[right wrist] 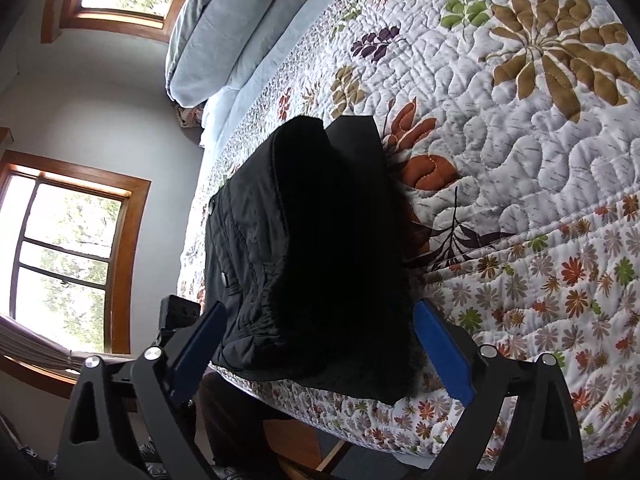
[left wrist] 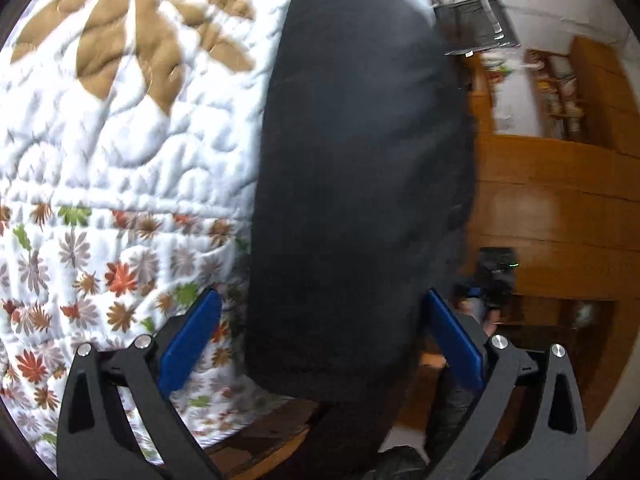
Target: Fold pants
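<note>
The black pants (left wrist: 360,184) lie folded into a thick stack at the edge of the bed. In the right wrist view the pants (right wrist: 304,256) show a waistband with snaps on the left side. My left gripper (left wrist: 324,316) is open, its blue pads wide on either side of the near end of the stack. My right gripper (right wrist: 320,320) is open too, its blue pads straddling the near end of the stack without pinching it.
The bed carries a white floral quilt (right wrist: 520,168) with grey pillows (right wrist: 224,32) at its head. Windows (right wrist: 68,256) fill the wall to the left. Wooden furniture and shelves (left wrist: 560,184) stand beyond the bed edge. The other gripper (left wrist: 492,280) shows past the pants.
</note>
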Demonstrator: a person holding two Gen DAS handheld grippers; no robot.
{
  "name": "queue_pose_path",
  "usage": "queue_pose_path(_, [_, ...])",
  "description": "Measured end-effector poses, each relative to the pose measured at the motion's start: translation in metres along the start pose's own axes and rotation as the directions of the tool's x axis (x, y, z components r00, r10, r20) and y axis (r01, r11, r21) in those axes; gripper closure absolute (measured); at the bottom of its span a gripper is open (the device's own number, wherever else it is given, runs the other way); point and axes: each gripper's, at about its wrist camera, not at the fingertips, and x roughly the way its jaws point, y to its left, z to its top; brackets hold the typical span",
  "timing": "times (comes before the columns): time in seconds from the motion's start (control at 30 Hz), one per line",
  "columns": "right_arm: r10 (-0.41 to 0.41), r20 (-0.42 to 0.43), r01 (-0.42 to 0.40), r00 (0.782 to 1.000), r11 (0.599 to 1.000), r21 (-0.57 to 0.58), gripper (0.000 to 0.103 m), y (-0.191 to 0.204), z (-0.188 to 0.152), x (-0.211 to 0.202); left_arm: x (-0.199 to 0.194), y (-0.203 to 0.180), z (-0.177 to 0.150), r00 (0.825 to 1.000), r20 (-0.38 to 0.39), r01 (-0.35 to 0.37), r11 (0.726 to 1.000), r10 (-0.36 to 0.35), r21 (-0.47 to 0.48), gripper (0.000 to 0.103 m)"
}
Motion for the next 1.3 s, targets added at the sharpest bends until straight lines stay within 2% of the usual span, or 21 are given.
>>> queue_pose_path(0.07, [-0.022, -0.012, 0.022, 1.0, 1.0, -0.015, 0.006, 0.002, -0.001, 0.004, 0.003, -0.005, -0.001, 1.0, 0.005, -0.008, 1.0, 0.008, 0.011, 0.003])
queue_pose_path(0.17, [-0.041, -0.031, 0.04, 0.999, 0.999, -0.018, 0.006, -0.001, -0.001, 0.01, 0.01, -0.015, -0.001, 0.997, -0.019, 0.082, 0.997, -0.081, 0.013, 0.003])
queue_pose_path(0.3, [-0.016, -0.047, 0.017, 0.999, 1.0, 0.019, 0.006, -0.012, 0.0, 0.017, 0.024, -0.027, 0.003, 0.999, -0.045, 0.031, 0.998, -0.029, 0.045, 0.003])
queue_pose_path(0.67, [0.036, -0.06, -0.033, 0.998, 0.998, 0.05, 0.003, -0.027, -0.002, 0.026, 0.046, -0.066, 0.01, 0.992, -0.046, -0.109, 0.989, 0.114, 0.098, 0.003])
queue_pose_path(0.9, [0.074, -0.104, -0.07, 0.992, 0.997, 0.045, 0.003, -0.022, 0.0, 0.047, 0.078, -0.115, 0.019, 0.973, -0.033, -0.22, 0.966, 0.227, 0.136, 0.002])
queue_pose_path(1.03, [0.09, -0.123, -0.09, 0.988, 0.996, 0.01, 0.003, -0.013, -0.001, 0.06, 0.085, -0.129, 0.011, 0.963, -0.002, -0.265, 0.948, 0.27, 0.174, 0.002])
queue_pose_path(1.13, [0.036, -0.133, -0.043, 0.99, 0.998, -0.049, 0.009, -0.001, 0.002, 0.069, 0.091, -0.133, 0.012, 0.961, 0.008, -0.273, 0.945, 0.276, 0.182, 0.002])
queue_pose_path(1.2, [0.042, -0.128, -0.047, 0.991, 0.998, -0.041, 0.018, -0.002, 0.003, 0.067, 0.093, -0.137, 0.011, 0.963, 0.018, -0.267, 0.946, 0.269, 0.185, 0.002])
queue_pose_path(1.3, [0.051, -0.12, -0.056, 0.991, 0.998, -0.041, 0.023, -0.003, 0.002, 0.064, 0.097, -0.133, 0.006, 0.966, 0.03, -0.257, 0.947, 0.256, 0.193, 0.002])
